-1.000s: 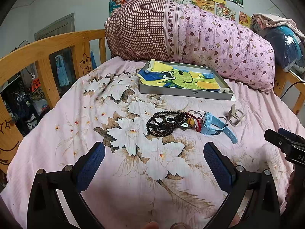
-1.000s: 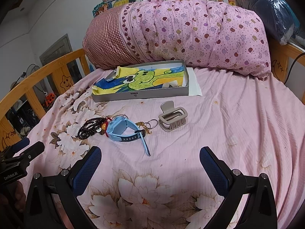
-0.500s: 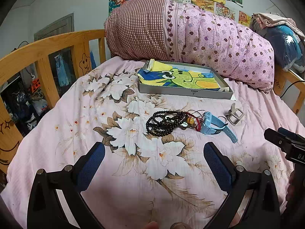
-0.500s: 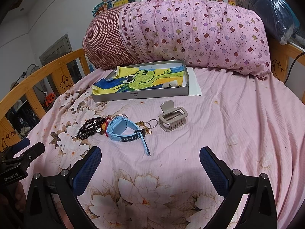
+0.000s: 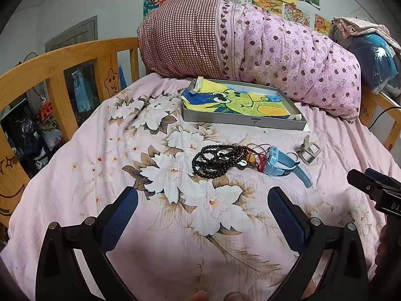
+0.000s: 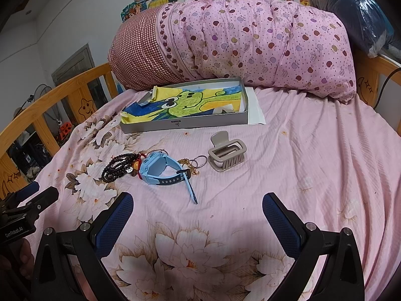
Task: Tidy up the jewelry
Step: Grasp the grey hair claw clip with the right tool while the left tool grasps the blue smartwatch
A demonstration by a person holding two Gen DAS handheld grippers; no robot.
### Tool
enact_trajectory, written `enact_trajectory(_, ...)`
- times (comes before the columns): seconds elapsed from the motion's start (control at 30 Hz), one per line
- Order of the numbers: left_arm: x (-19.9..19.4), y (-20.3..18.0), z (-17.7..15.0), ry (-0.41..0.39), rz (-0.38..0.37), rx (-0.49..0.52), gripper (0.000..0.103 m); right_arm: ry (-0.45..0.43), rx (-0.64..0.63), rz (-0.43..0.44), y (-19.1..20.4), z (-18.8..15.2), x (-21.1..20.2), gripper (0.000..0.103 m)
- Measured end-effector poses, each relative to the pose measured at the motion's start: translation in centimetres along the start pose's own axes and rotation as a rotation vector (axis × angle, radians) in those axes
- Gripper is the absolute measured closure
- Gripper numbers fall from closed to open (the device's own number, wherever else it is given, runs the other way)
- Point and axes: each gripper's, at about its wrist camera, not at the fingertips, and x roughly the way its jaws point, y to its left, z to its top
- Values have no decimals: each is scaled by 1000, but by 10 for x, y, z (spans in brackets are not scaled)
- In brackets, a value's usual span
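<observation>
On the pink floral bedspread lies a heap of dark bead strings (image 5: 215,160) (image 6: 117,166), a blue wristwatch (image 5: 282,163) (image 6: 163,170), a gold chain with small rings (image 6: 193,164) and a beige claw hair clip (image 5: 308,150) (image 6: 226,155). Behind them sits a shallow grey box (image 5: 244,123) (image 6: 185,123) lined with a frog drawing. My left gripper (image 5: 203,209) hovers open, short of the beads. My right gripper (image 6: 198,210) is open too, just short of the watch strap. Neither holds anything.
A rolled pink dotted quilt (image 5: 250,42) (image 6: 238,40) lies across the head of the bed. A wooden rail (image 5: 62,57) (image 6: 50,100) runs along the left side. The other gripper shows at each view's edge (image 5: 376,190) (image 6: 22,210).
The left view has drawn slightly back from the beads and watch; the right gripper has barely moved. Both stay open.
</observation>
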Motion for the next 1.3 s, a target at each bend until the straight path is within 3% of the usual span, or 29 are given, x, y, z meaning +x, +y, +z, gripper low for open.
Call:
enact_trajectory(0.47,14,-2,-3,31,-34,-31,2,27,7,-55,-8,1,7,0)
enact_trajectory(0.63,31,4,11,74,-88,-57,2,49,7,-51,-24,17,16,0)
enact_trajectory(0.87,54,-12,21,122,-147,-1,2,72,-10,-77,-60,44,39,0)
enact_trajectory(1.1,76,-30,21,199,-234,-40,2,139,-38,5,-85,57,63,0)
enact_trajectory(1.3,97,-50,31,286,-307,-110,3,173,-152,68,-85,58,85,0)
